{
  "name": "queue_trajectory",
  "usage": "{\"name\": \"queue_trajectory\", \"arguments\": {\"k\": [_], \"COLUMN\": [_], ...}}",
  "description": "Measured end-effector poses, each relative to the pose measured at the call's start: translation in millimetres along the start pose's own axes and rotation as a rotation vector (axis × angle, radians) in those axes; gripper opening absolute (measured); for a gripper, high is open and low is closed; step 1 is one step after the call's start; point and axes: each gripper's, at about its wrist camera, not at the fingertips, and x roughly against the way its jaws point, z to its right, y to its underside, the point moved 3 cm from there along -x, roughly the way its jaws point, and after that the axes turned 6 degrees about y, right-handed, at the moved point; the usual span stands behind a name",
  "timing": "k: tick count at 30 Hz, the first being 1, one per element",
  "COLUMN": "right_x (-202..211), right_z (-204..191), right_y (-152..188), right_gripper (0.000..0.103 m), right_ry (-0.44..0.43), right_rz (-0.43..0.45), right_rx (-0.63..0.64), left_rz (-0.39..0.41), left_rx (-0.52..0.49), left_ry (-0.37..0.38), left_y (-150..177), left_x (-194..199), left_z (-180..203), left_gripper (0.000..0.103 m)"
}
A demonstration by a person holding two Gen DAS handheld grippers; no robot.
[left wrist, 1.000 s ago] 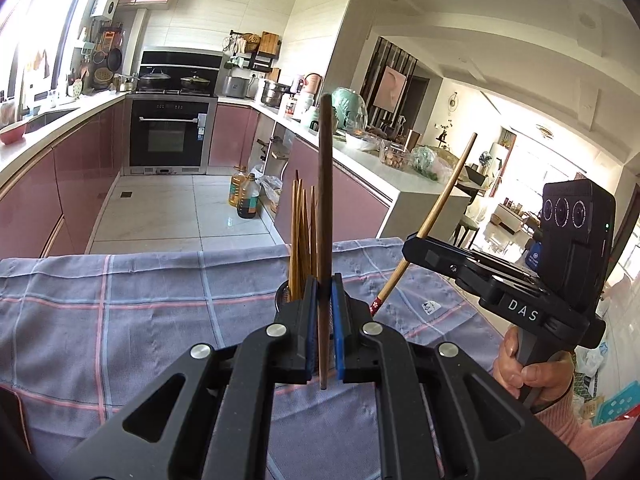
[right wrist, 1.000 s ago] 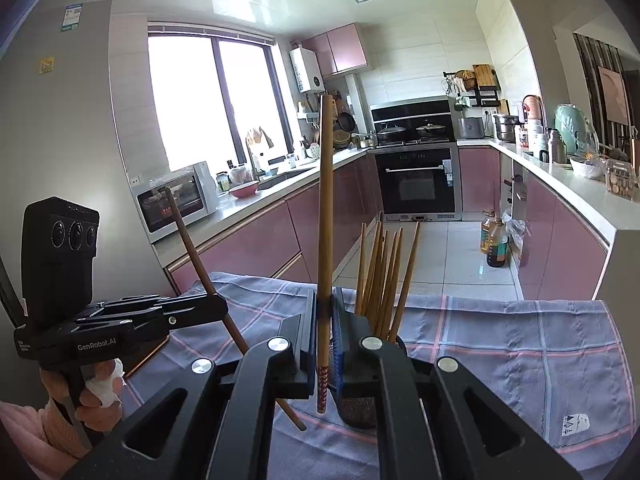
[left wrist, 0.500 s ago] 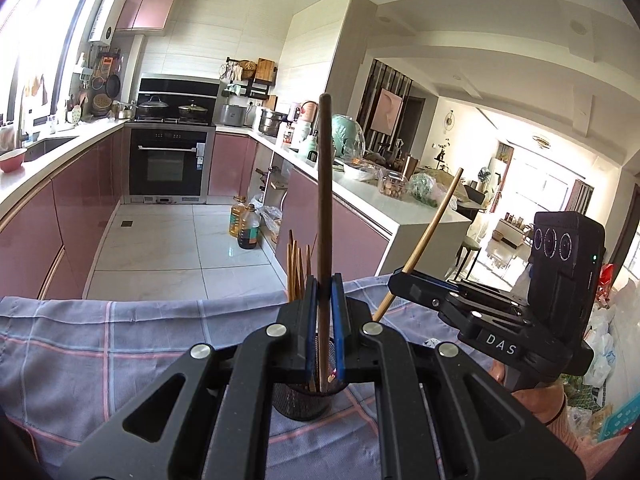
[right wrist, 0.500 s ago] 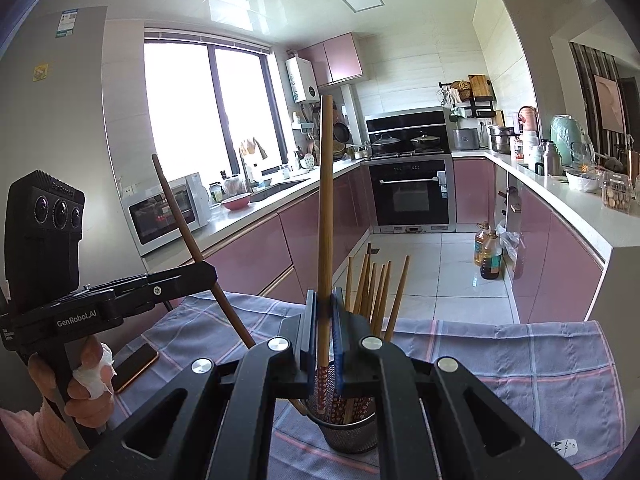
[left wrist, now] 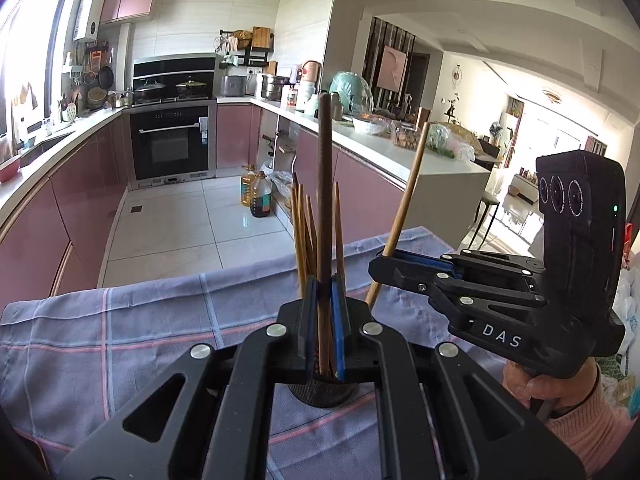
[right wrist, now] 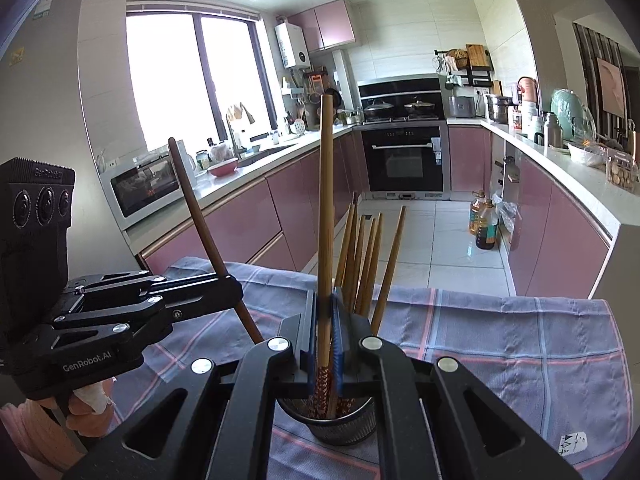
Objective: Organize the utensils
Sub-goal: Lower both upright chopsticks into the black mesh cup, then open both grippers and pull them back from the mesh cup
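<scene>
Left hand-held gripper [left wrist: 325, 312]: jaws closed, blue pads clamped on an upright dark chopstick [left wrist: 325, 184]; body angled slightly downward. Right hand-held gripper [right wrist: 325, 320]: jaws closed, pads clamped on an upright light chopstick [right wrist: 326, 200]; also angled downward. Both grippers converge toward each other. Left hand [right wrist: 86, 408] and right hand [left wrist: 552, 384] each grip a handle from below; pink sleeve [left wrist: 588, 428] visible at the right wrist.

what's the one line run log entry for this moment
left gripper: jaws shut on dark chopstick | right gripper: jaws shut on light chopstick | both over holder | stage: insert
</scene>
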Motion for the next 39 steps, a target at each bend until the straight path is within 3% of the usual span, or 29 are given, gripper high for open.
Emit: {"name": "queue_trajectory", "arguments": {"k": [8, 21, 25, 30, 32, 35, 36, 39], "right_x": [-27.5, -31.0, -26.3, -14.8, -8.1, 1.5, 4.7, 12.7], "right_z": [-1.7, 3.9, 6.4, 3.7, 3.9, 3.4, 3.5, 2.4], "right_y": [14.1, 12.5, 13.1, 14.9, 17.8, 21.5, 23.4, 29.2], "right_gripper": [0.006, 0.008, 0.023, 0.036, 0.043, 0.06, 0.067, 0.082], "right_ry": [0.003, 0.02, 0.011, -0.003, -0.008, -0.011, -0.009, 0.011], "right_rz": [-0.101, -0.096, -0.083, -0.054, -0.04, -0.013, -0.004, 0.021], "right_rx": [-0.001, -0.046, -0.058, -0.062, -0.062, -0.066, -0.068, -0.067], "left_rz": [-0.085, -0.136, -0.129, -0.093, -0.067, -0.026, -0.015, 0.017], "left_rx": [0.011, 0.046, 0.066, 0.077, 0.08, 0.092, 0.1, 0.121], "left_ry": [0.001, 0.014, 0.02, 0.013, 0.004, -0.019, -0.028, -0.086], "left_y": [10.8, 13.8, 19.2, 27.1, 31.0, 38.0, 41.5, 51.0], "left_x": [-28.4, -59.3, -56.8, -44.2, -35.2, -20.9, -16.7, -3.2], "left_z": [-5.9, -23.9, -28.9, -31.8, -32.1, -35.1, -37.8, -46.4], "left_gripper": [0.008, 0.008, 0.009, 0.022, 0.032, 0.05, 0.052, 0.069]}}
